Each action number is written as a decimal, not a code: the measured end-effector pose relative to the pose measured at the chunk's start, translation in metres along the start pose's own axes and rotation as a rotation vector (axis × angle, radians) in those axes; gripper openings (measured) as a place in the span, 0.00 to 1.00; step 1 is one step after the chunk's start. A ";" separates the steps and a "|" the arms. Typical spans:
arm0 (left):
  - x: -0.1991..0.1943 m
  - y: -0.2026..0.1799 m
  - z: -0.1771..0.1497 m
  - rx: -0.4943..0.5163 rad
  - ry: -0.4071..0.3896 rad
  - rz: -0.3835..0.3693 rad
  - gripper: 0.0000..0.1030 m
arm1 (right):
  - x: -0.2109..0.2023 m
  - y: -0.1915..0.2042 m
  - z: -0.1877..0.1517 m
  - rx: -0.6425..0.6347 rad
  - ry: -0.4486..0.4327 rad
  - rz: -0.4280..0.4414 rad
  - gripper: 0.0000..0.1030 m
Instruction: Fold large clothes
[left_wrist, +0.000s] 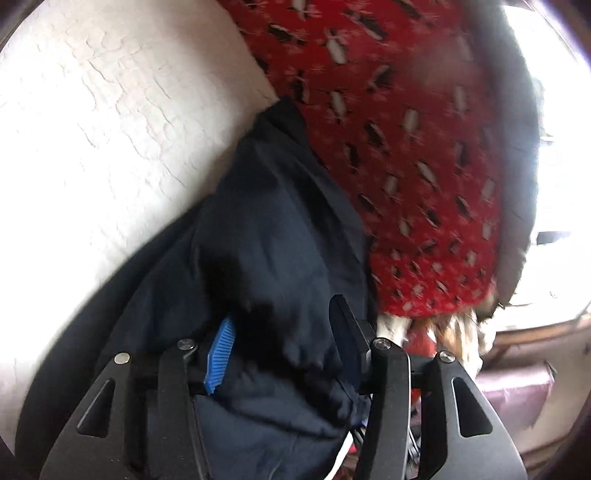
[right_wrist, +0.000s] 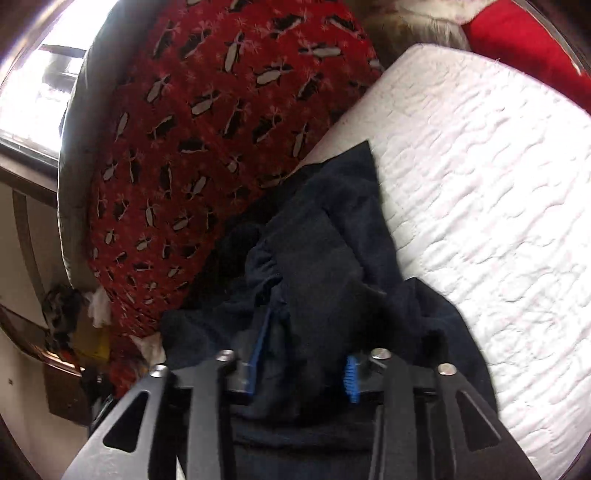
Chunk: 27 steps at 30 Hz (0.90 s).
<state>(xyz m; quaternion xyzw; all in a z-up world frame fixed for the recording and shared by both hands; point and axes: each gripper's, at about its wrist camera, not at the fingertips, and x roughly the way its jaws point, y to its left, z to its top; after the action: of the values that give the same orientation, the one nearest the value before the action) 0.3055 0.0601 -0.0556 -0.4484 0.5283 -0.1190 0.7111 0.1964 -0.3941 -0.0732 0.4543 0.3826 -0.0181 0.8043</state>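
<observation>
We look down along both tongs at a dark navy garment (left_wrist: 280, 229) bunched on a white quilted mattress (left_wrist: 110, 129). It lies along the mattress edge that meets a red blanket (left_wrist: 406, 147) printed with small black and white figures; the blanket has a grey border and mounds up just beside the cloth, touching it.

In the left view the left gripper (left_wrist: 284, 339) stands partly open with a thick fold of the garment filling the gap between its jaws. One blue ribbed pad (left_wrist: 220, 360) shows against the cloth; the other finger is dark and half buried in it. Whether the pads truly press the cloth we cannot tell — the picture is blurred.

In the right view the right gripper (right_wrist: 306, 354) is also partly open, a wad of the garment heaped between its blue pads (right_wrist: 352, 378). The cloth touches both, yet we cannot tell if it is pinched or only lying there. From here one pointed corner of the garment reaches up onto the bare mattress, well short of its far edge.
</observation>
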 end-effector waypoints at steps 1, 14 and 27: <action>0.001 0.000 0.002 0.003 0.001 0.023 0.40 | 0.001 0.002 0.000 -0.006 0.003 -0.003 0.32; -0.031 0.035 -0.016 0.087 0.000 0.228 0.06 | 0.005 0.001 -0.009 -0.249 0.063 -0.166 0.09; -0.056 0.034 -0.149 0.499 0.162 0.414 0.21 | -0.056 -0.019 -0.076 -0.208 0.143 -0.240 0.20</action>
<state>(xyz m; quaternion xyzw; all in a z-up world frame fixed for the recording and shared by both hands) 0.1439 0.0387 -0.0511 -0.1329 0.6175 -0.1330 0.7638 0.1039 -0.3662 -0.0735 0.3196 0.4901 -0.0419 0.8099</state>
